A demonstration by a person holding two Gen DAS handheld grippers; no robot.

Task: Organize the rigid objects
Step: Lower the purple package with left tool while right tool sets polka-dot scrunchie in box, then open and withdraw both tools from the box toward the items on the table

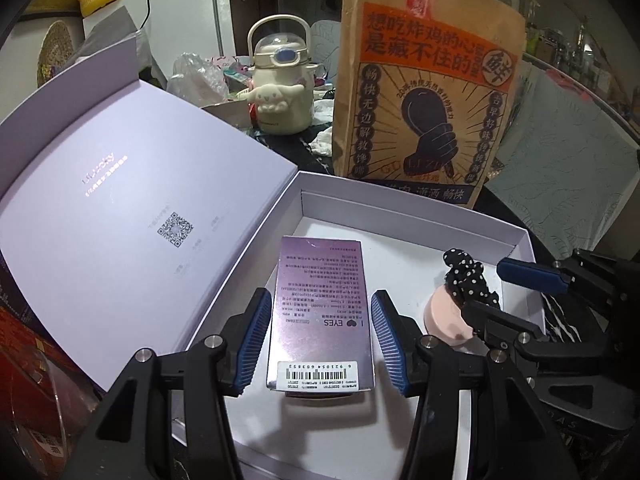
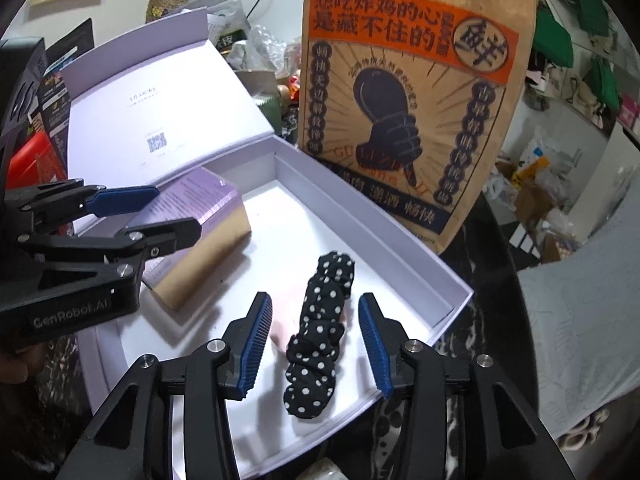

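Purple carton point(image 1: 320, 312), printed with small text and a barcode label at its near end, lies flat in the left half of the white gift box point(image 1: 404, 216), whose lid point(image 1: 120, 200) stands tilted open on the far left with a QR code on its inner face. The left gripper point(image 1: 320, 340) straddles the carton, its blue ribbed pads spread to either side with a sliver of space showing between each pad and the carton's edges, so the jaws are apart and not squeezing it. From the right wrist view the carton point(image 2: 208, 216) shows a tan side and sits against the box's left wall, with the left gripper point(image 2: 160, 216) over it.

Right of the carton, a pale pink sponge point(image 1: 446, 316) rests on the box floor, partly covered by a black polka-dot scrunchie point(image 1: 468, 276). The right gripper point(image 2: 316, 344) hovers over the scrunchie point(image 2: 320, 328), its jaws spread wide, both pads clear of the fabric. In the left wrist view the right gripper point(image 1: 504, 296) reaches in from the right edge.

Behind the box point(image 2: 452, 280) stands a tall brown paper bag point(image 1: 424, 92) with orange and navy print, and left of it a cream character kettle point(image 1: 280, 80).
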